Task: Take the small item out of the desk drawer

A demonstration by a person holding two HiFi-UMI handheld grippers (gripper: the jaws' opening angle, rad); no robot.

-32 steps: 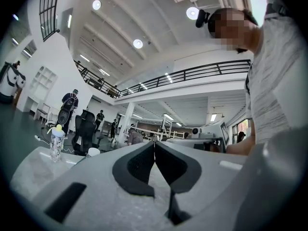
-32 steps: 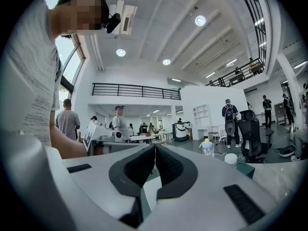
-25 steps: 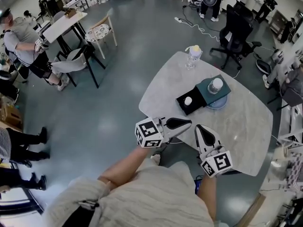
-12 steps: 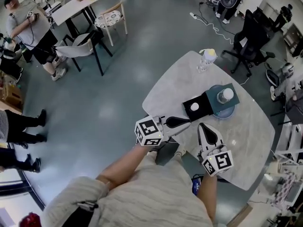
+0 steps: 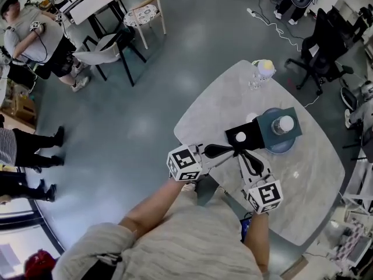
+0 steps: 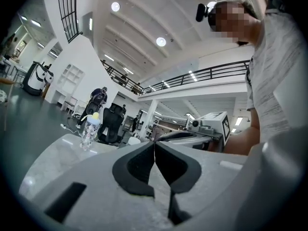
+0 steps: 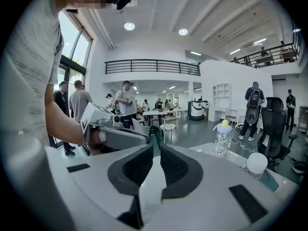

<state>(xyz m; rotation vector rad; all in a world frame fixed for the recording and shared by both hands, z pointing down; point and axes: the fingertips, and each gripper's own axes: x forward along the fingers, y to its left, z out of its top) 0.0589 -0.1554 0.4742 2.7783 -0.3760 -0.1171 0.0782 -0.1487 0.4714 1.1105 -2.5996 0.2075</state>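
Bright, even indoor light, with strong fisheye bending on all my feeds.
Round ceiling lamps (image 6: pixel 161 41) glare overhead, and daylight enters through tall windows (image 7: pixel 78 57). The desk (image 5: pixel 309 185) carries a faint sheen and shadows stay soft. Both gripper views fall to black at the corners, and the left gripper (image 6: pixel 155 146), close to its lens, looks slightly soft.

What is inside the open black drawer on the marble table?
A small white round item lies in the black drawer. Any part of the drawer still within the dark teal box is covered, so it cannot be seen.
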